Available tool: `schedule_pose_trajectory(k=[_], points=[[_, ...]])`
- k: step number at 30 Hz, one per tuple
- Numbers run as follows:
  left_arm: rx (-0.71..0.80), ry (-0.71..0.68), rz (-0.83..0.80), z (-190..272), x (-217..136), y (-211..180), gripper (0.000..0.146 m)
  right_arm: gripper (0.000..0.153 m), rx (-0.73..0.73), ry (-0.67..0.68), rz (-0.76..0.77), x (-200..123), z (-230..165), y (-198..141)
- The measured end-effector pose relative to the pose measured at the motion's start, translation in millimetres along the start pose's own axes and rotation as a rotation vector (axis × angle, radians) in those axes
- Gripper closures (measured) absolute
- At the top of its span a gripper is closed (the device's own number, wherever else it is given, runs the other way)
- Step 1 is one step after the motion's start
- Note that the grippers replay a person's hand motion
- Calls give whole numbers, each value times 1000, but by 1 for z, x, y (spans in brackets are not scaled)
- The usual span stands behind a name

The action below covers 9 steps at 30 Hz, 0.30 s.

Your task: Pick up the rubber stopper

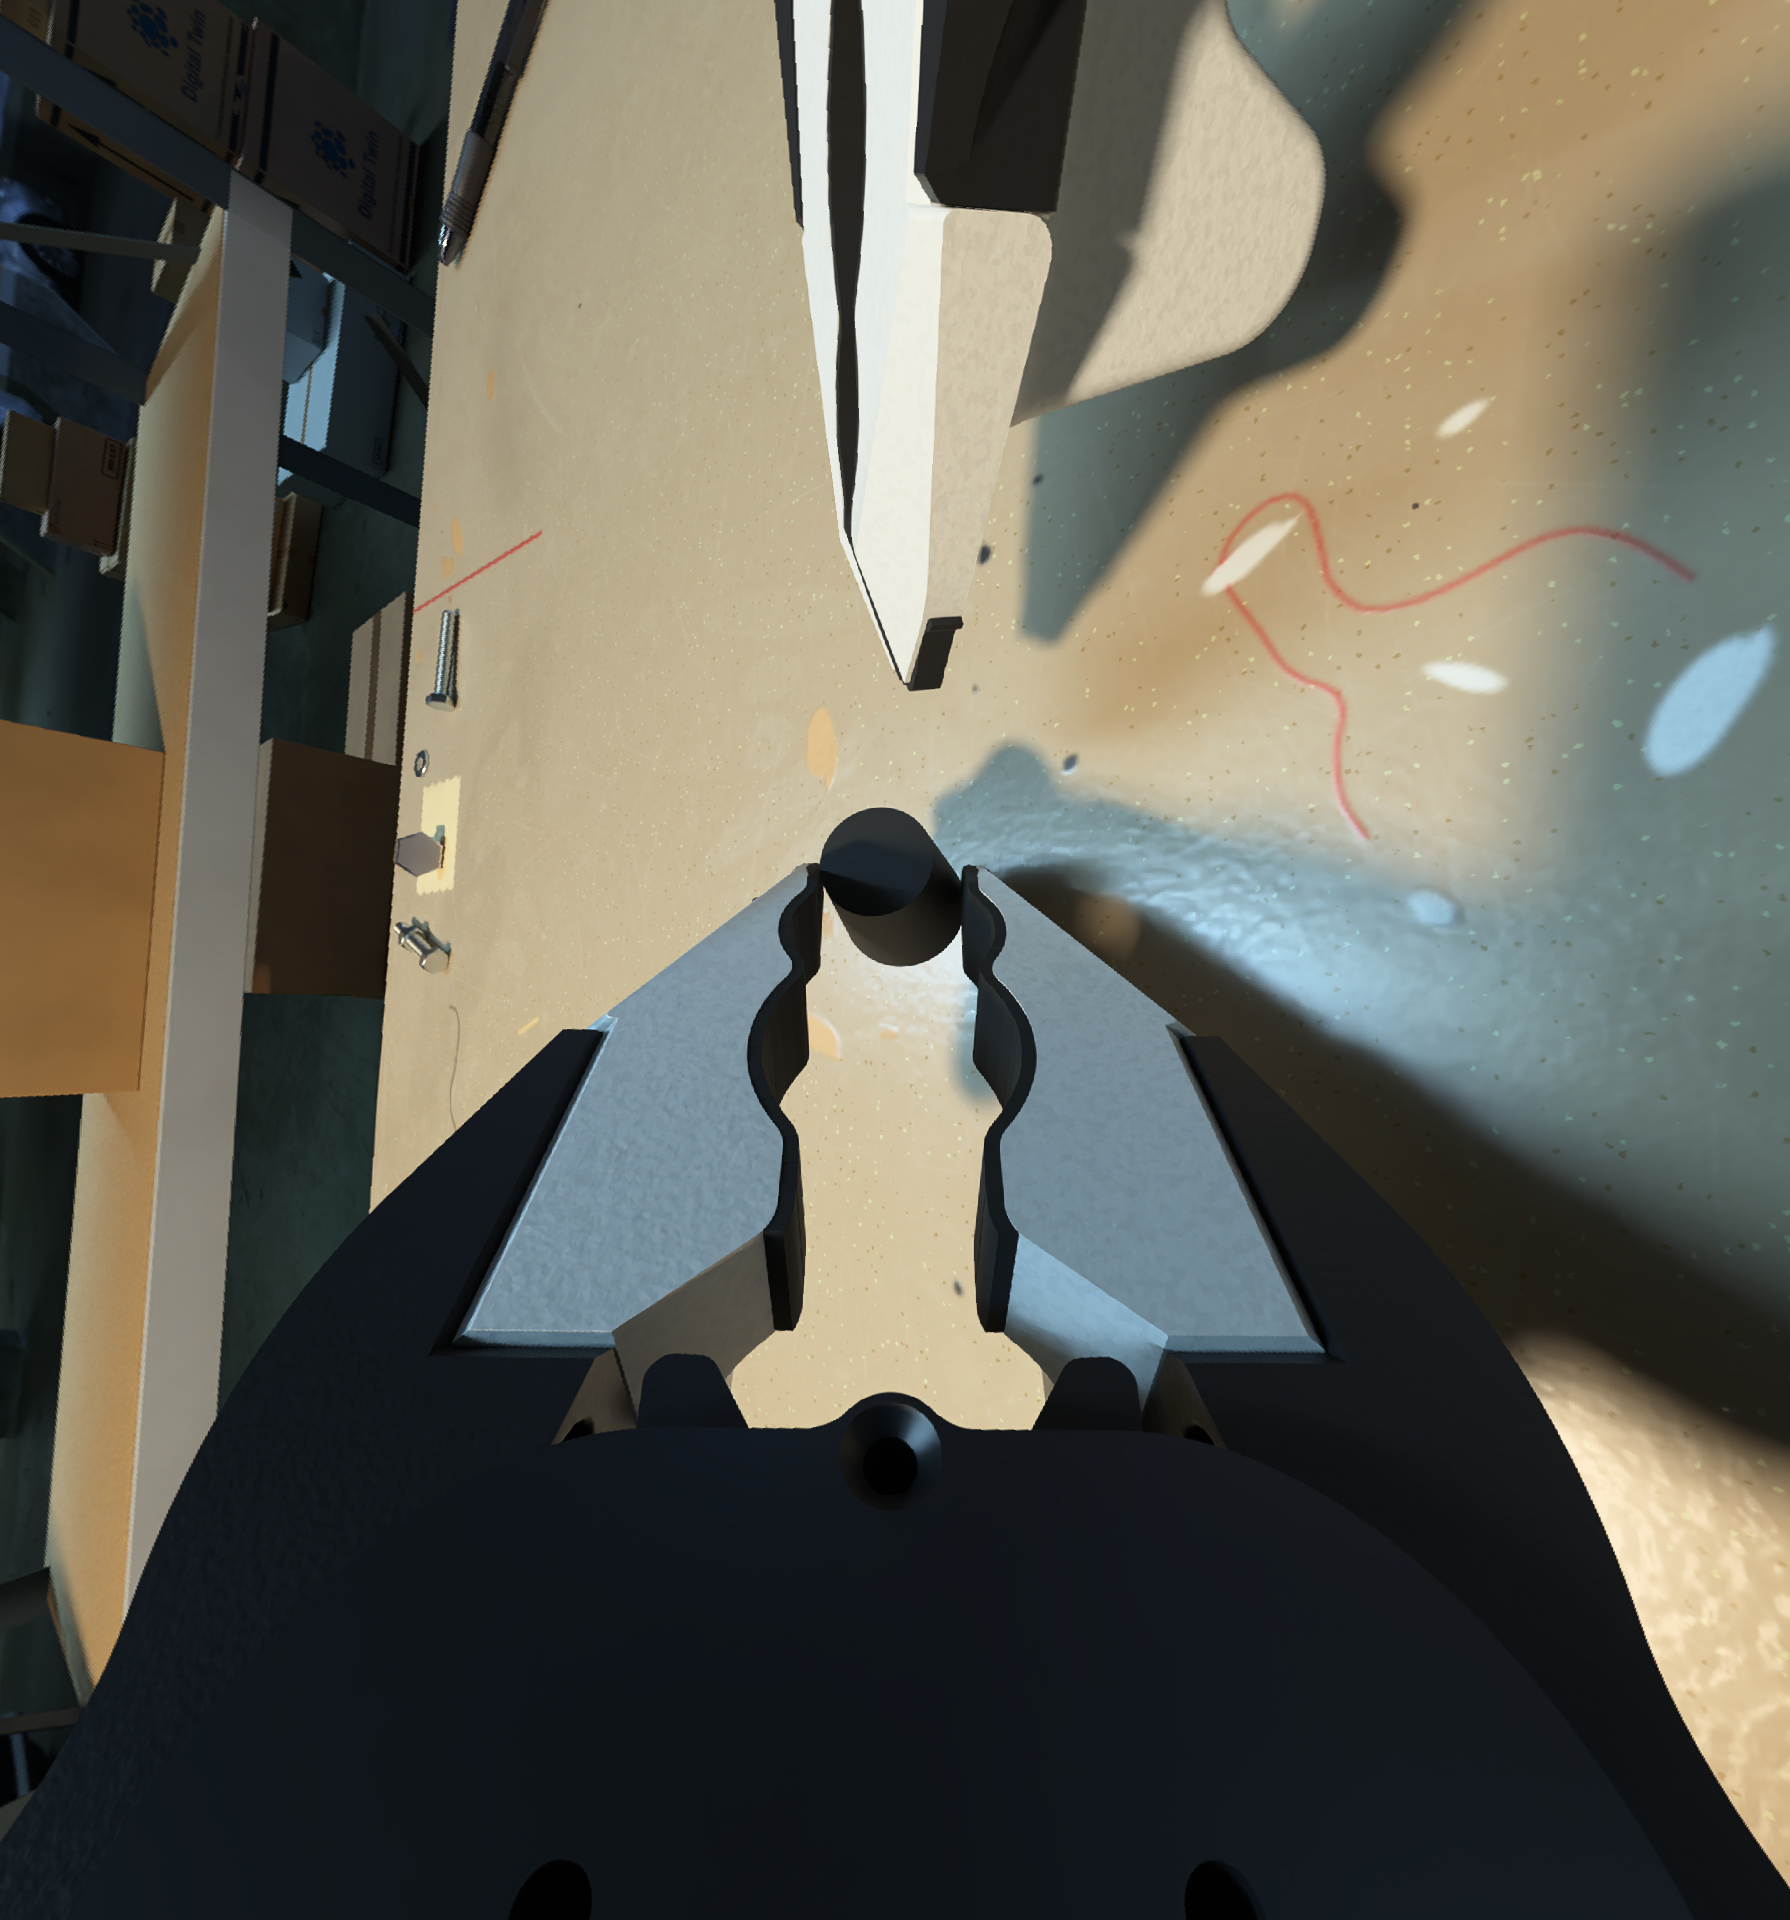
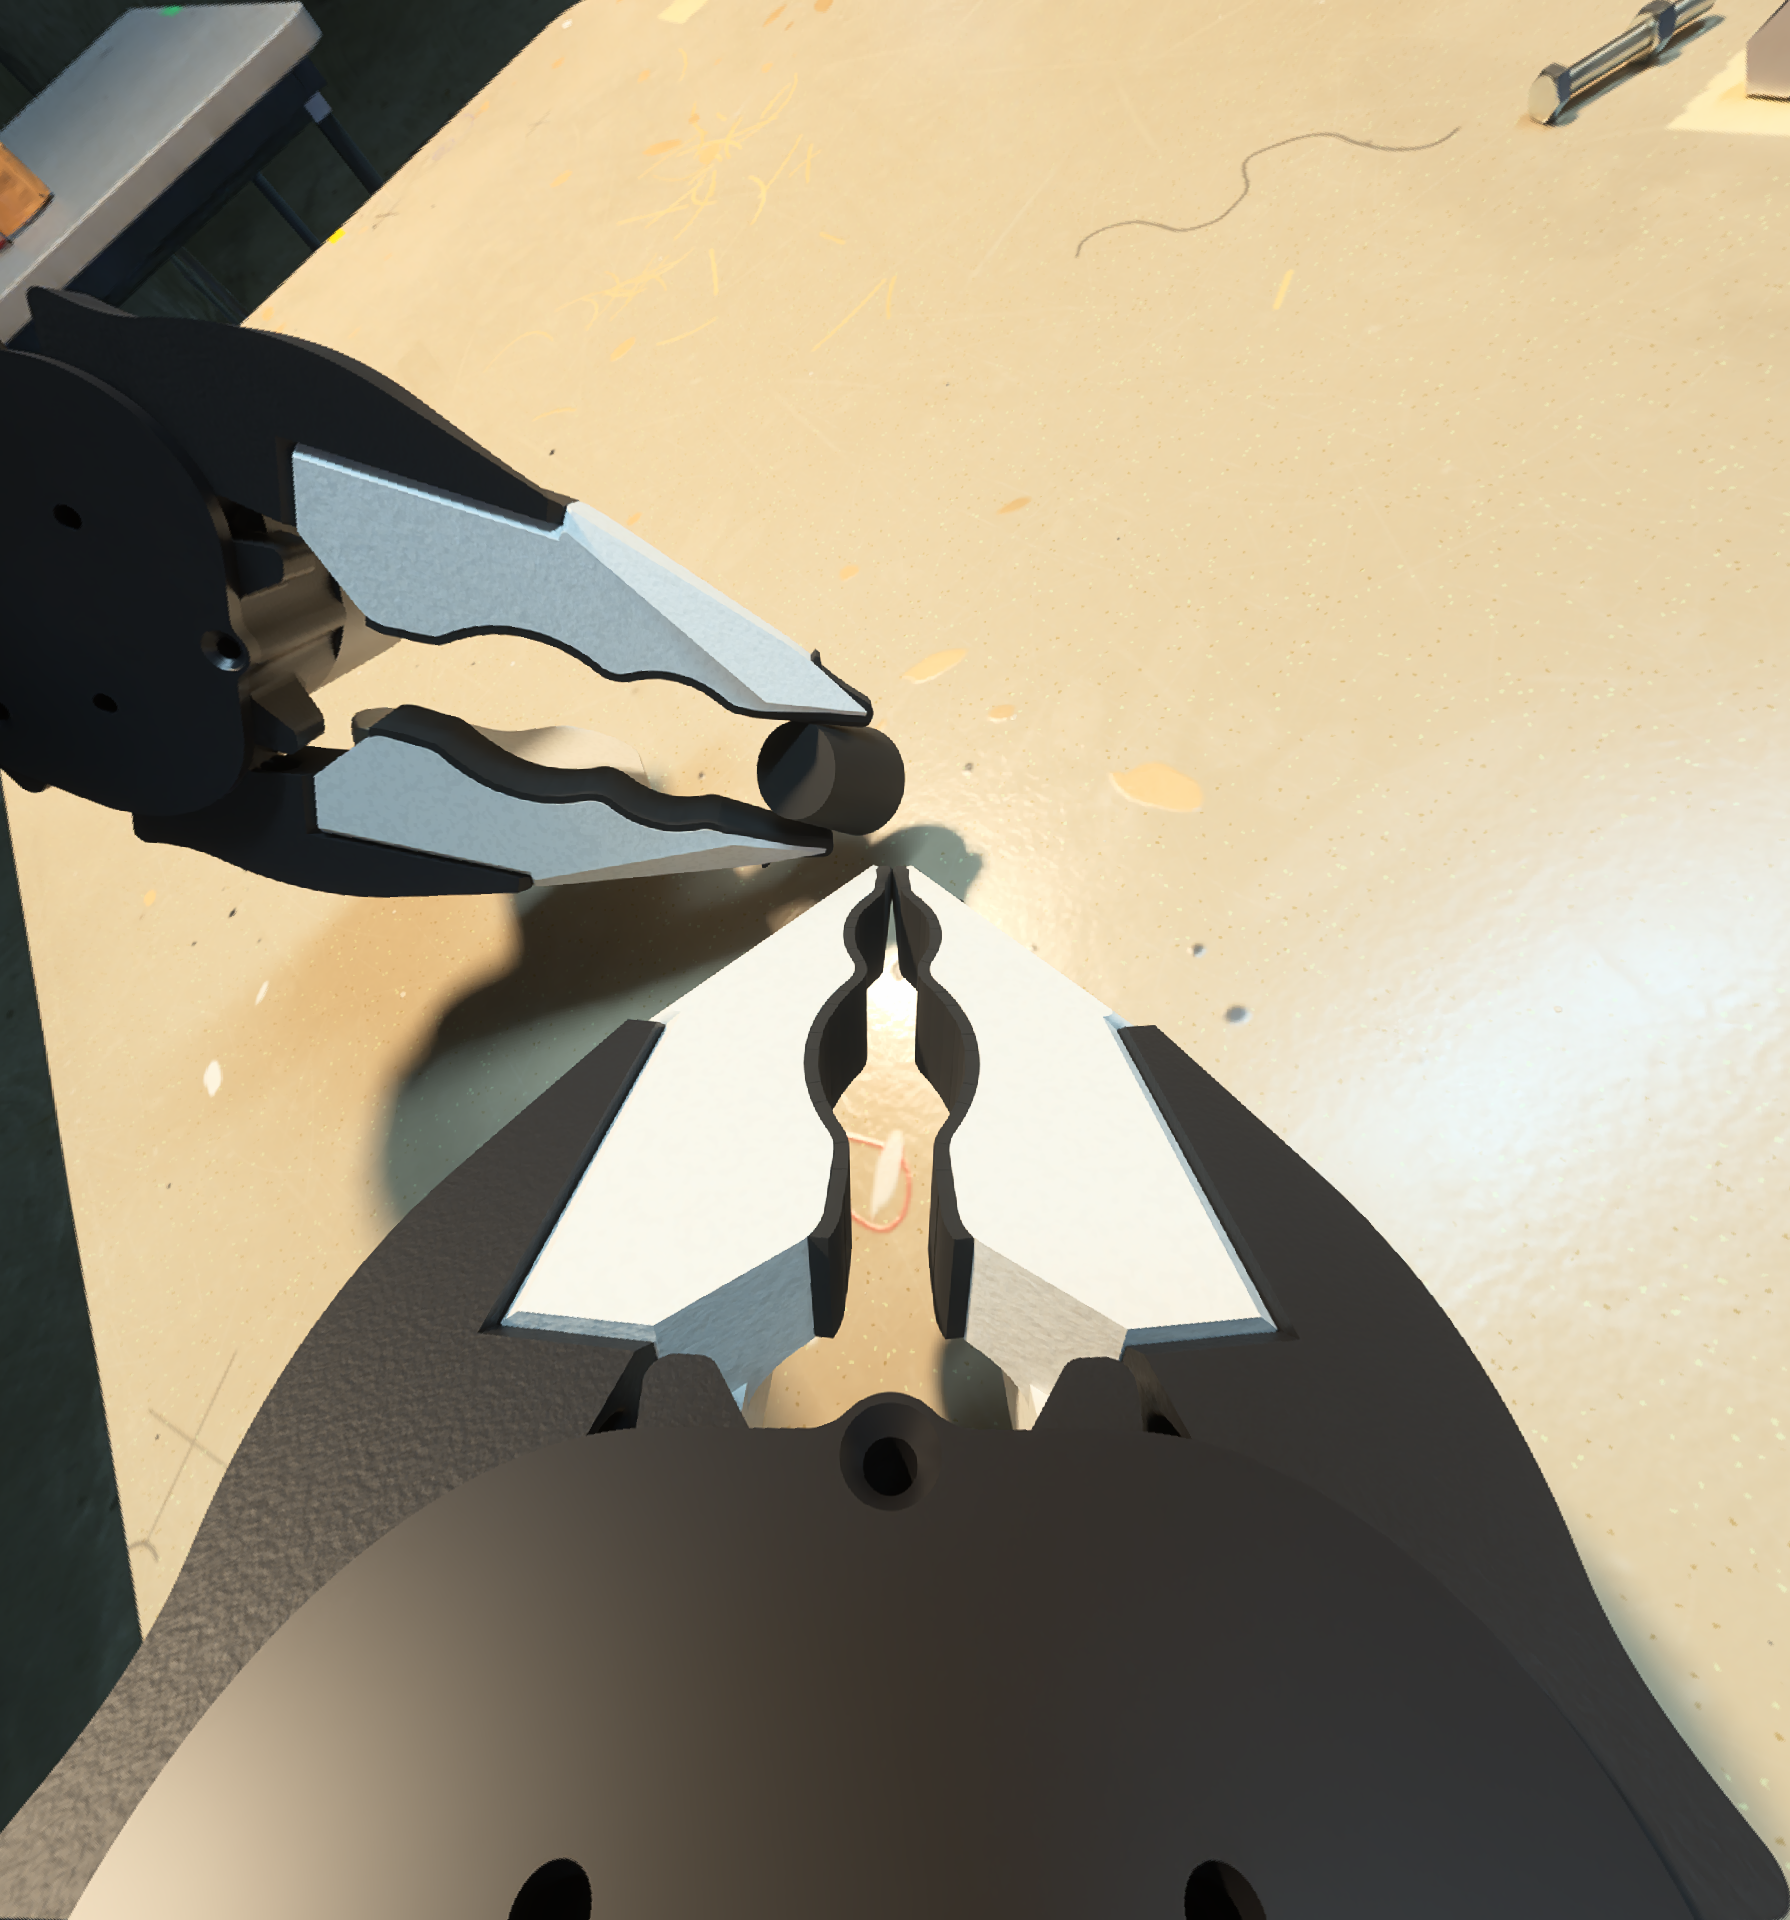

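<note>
Stopper (image 1: 886, 888) first: the dark rubber stopper, a short cylinder, sits at the very tips of our left tongs (image 1: 891, 883), one fingertip against each side of its round wall. From the right wrist view the same tongs (image 2: 839, 774) come in from the left and clamp it, its flat end face turned back along the fingers and its long axis in line with them, roughly level with the tabletop (image 2: 1286, 520). We judge it held just clear of the surface, since its shadow falls a little apart from it, though contact is hard to rule out. It lies well in from the tabletop's edges, in the open middle.

Moving right, our right tongs (image 2: 889, 878) are closed on nothing, their tips pinched together just beside the stopper and pointing toward it. The left tongs are therefore the ones that matter. We judge the coming move is a straight lift, keeping the grip square across the cylinder's wall so it does not roll out of the tips.
</note>
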<state>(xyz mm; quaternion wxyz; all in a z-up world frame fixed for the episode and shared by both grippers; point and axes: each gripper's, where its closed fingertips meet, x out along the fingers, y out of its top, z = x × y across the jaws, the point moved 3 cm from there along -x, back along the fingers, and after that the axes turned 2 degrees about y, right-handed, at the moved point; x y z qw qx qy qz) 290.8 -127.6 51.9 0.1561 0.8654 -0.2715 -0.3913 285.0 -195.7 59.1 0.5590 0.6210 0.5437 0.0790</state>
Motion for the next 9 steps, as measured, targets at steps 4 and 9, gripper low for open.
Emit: schedule_pose_trajectory(k=[4,9], points=[[-1,0,1,0,0,0,120,153,12,6,10,0,0,0],[-3,0,2,0,0,0,120,153,20,7,21,0,0,0]])
